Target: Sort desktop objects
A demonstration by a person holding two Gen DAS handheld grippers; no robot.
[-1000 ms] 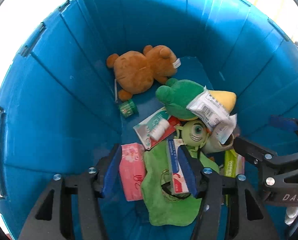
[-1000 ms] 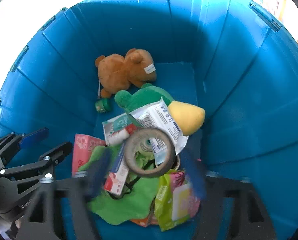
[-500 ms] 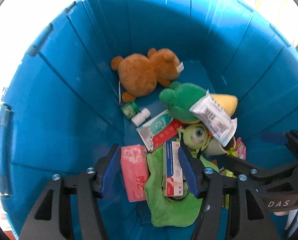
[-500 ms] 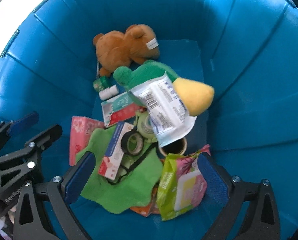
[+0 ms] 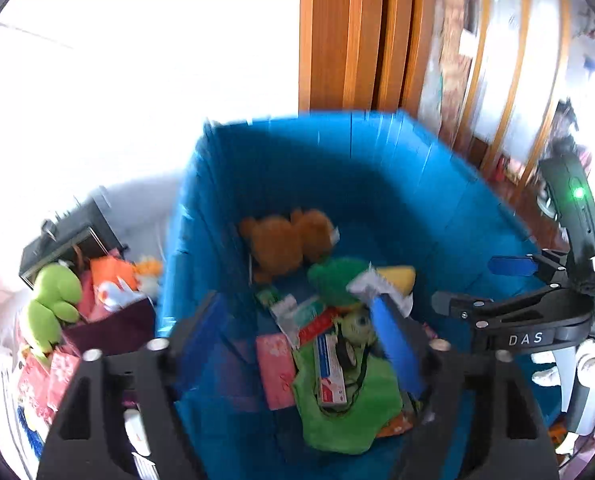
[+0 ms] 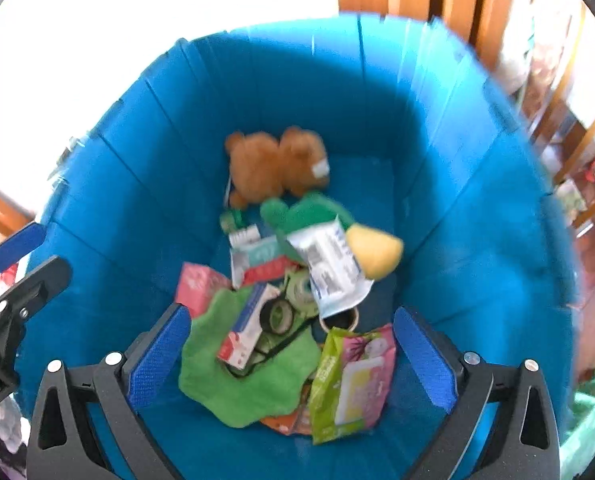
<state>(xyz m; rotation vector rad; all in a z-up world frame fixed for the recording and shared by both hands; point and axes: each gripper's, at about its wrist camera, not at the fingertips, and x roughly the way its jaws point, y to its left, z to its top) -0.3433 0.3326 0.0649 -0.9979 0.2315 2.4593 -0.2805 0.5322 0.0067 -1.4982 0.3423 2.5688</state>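
Note:
A deep blue bin [image 5: 377,184] [image 6: 477,208] holds a brown teddy bear [image 5: 289,240] [image 6: 277,164], a green and yellow plush [image 6: 317,216], a green cloth [image 6: 249,380], a roll of tape [image 6: 277,314] on a red and white box [image 6: 245,332], a pink tissue pack [image 5: 275,372] and a wipes pack [image 6: 353,380]. My left gripper [image 5: 297,344] is open and empty above the bin's near left corner. My right gripper [image 6: 293,356] is open and empty above the pile; it also shows in the left wrist view [image 5: 509,284].
Left of the bin, a dark basket [image 5: 109,320] holds a lime green plush [image 5: 53,300] and orange toys. Wooden door panels [image 5: 361,36] and shelves stand behind the bin. The left gripper shows at the left edge of the right wrist view [image 6: 21,264].
The tape roll left my right gripper and dropped onto the box in the bin. Both grippers have risen up and back out of the bin, and the left gripper has opened wider.

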